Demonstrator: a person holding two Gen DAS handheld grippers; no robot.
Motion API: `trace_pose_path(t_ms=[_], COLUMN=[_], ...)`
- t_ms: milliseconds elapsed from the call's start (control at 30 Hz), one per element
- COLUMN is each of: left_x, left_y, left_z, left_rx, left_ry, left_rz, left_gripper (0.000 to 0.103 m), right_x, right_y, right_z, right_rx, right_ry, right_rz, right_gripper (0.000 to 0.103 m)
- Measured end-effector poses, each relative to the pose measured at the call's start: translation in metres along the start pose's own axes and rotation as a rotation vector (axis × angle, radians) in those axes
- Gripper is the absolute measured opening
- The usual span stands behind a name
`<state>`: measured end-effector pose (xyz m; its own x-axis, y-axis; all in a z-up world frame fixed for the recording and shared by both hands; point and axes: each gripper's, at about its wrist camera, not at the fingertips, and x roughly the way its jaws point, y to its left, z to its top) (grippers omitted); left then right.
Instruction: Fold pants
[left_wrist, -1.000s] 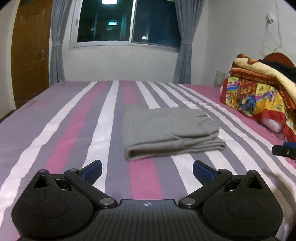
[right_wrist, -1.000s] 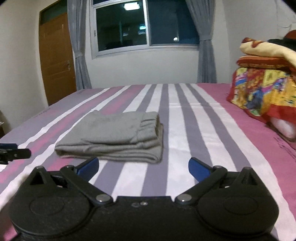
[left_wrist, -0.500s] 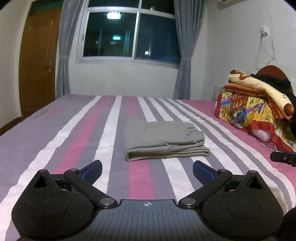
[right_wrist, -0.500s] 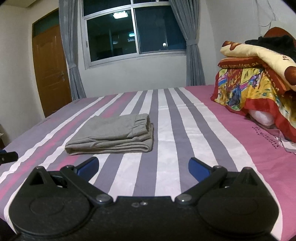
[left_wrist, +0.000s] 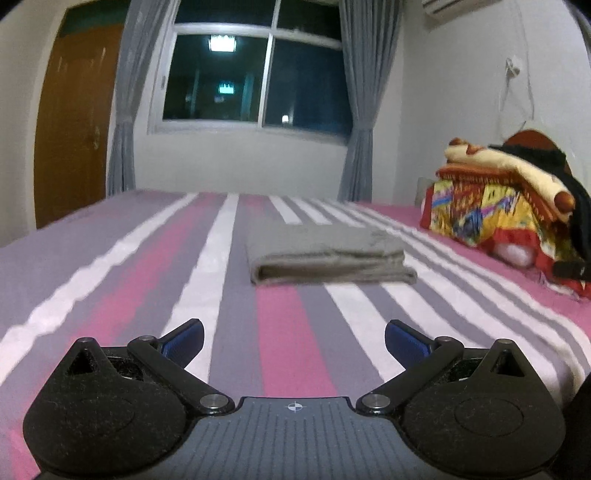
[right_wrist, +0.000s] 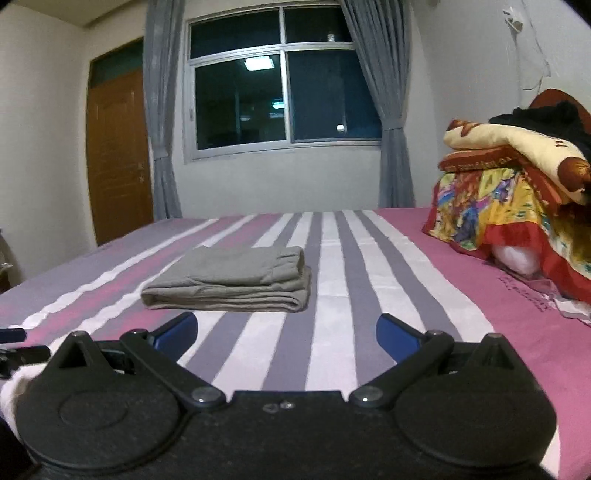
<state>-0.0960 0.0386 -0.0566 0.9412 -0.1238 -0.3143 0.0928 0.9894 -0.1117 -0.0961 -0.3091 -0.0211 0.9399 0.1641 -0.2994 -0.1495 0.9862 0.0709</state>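
Note:
The grey pants (left_wrist: 328, 254) lie folded into a flat rectangular stack on the striped bed (left_wrist: 147, 280), seen in both wrist views (right_wrist: 232, 282). My left gripper (left_wrist: 294, 338) is open, well short of the pants, with nothing between its blue fingertips. My right gripper (right_wrist: 286, 334) is open too, close to the bed's near edge and to the right of the stack. The tip of the right gripper shows at the right edge of the left wrist view, and the left gripper's tip (right_wrist: 14, 345) at the left edge of the right wrist view.
A pile of colourful blankets and pillows (left_wrist: 517, 206) sits at the right of the bed (right_wrist: 517, 206). Behind the bed are a window with grey curtains (left_wrist: 258, 81) and a brown door (left_wrist: 74, 129) at the left.
Both grippers have pulled back and dropped lower, so the pants look smaller and farther away. The pants have stayed put, folded.

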Motion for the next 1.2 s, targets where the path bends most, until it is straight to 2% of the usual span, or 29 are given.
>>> trace_pose_path(t_ms=[367, 1200], left_x=[-0.003, -0.004], left_y=[0.005, 0.004], left_z=[-0.001, -0.002], left_rx=[-0.024, -0.026], left_ry=[-0.025, -0.034], left_rz=[0.007, 0.004], left_gripper=[0.103, 0.103], right_x=[0.005, 0.01], right_y=[0.012, 0.012], right_z=[-0.004, -0.004], right_rx=[-0.059, -0.064], right_ry=[0.017, 0.029], right_rz=[-0.015, -0.008], right_gripper=[0.103, 0.103])
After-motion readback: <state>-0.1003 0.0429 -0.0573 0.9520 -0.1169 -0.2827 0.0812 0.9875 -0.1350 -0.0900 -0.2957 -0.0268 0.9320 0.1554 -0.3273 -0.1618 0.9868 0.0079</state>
